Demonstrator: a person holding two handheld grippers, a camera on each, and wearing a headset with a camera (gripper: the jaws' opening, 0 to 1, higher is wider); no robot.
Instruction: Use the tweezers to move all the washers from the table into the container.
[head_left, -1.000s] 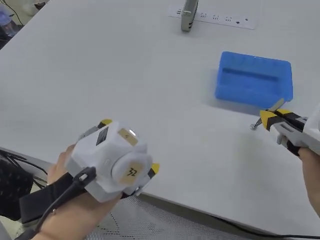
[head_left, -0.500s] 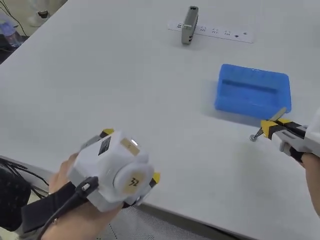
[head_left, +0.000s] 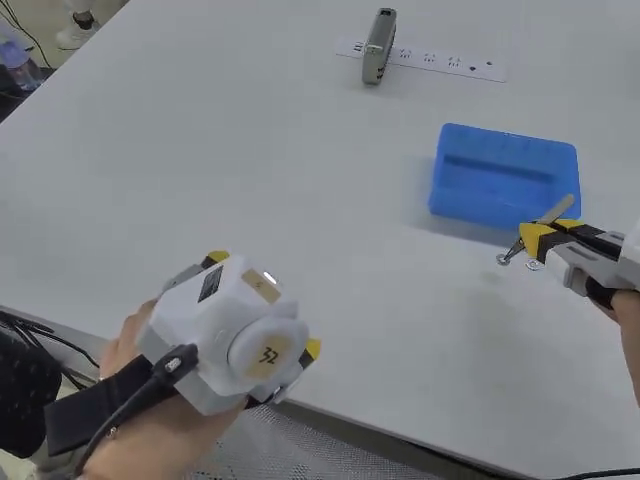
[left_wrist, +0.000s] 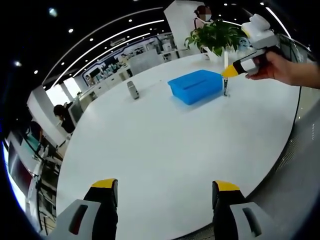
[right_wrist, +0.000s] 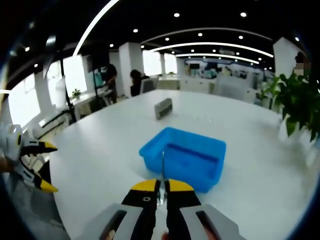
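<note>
A blue container (head_left: 505, 175) stands on the white table (head_left: 250, 150) at the right. My right gripper (head_left: 541, 238) is shut on thin metal tweezers (head_left: 515, 250) just in front of it. The tweezers' tips rest at the table by a small washer (head_left: 503, 260), and whether they grip it is too small to tell. In the right gripper view the tweezers (right_wrist: 162, 167) point at the container (right_wrist: 185, 155). My left gripper (head_left: 262, 300) hovers open and holding nothing at the table's near edge. Its own view shows the container (left_wrist: 195, 86) and the right gripper (left_wrist: 235, 70) far ahead.
A white power strip (head_left: 430, 60) lies at the far edge with a grey block (head_left: 378, 40) standing on it. The table's front edge (head_left: 400, 425) runs close under my left gripper. A potted plant (left_wrist: 215, 35) stands beyond the container.
The head camera shifted a little. The tweezers' tips stay on the table in front of the container, slightly nearer to it. My left gripper has barely moved.
</note>
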